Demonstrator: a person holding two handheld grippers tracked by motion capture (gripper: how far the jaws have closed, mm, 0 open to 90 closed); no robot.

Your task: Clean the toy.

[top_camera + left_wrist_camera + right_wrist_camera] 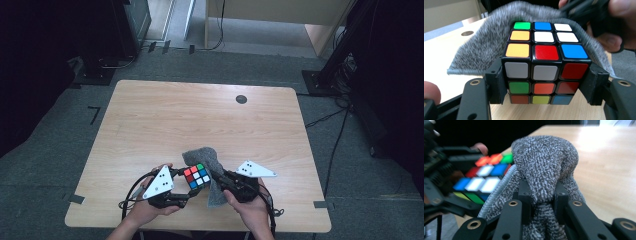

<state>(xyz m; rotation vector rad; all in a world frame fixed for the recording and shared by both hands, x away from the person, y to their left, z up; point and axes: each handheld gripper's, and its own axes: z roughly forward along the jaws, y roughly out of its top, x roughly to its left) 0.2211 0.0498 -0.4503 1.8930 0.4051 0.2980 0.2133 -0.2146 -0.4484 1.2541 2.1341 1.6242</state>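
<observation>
Two tools meet near the front edge of the wooden bench [150, 115], each carried in one of the person's hands. The left tool [186, 192] is clamped on a scrambled puzzle cube [197, 176]: in the left gripper view its black pads [496, 83] press flat against the cube's two opposite sides, holding the cube [545, 62] above the bench top, with its upper face showing green, blue, white, orange and red stickers. The right tool [218, 181] is closed on a grey knitted cloth [204, 156]; in the right gripper view its jaws pinch a gathered fold of the cloth [544, 170], which bulges above them and hangs down between them. The cloth lies against the far and right sides of the cube, draped behind it in the left gripper view [486, 40], and one end trails down to the bench. A small dark round mark [241, 99] sits well apart, toward the far side of the bench.
</observation>
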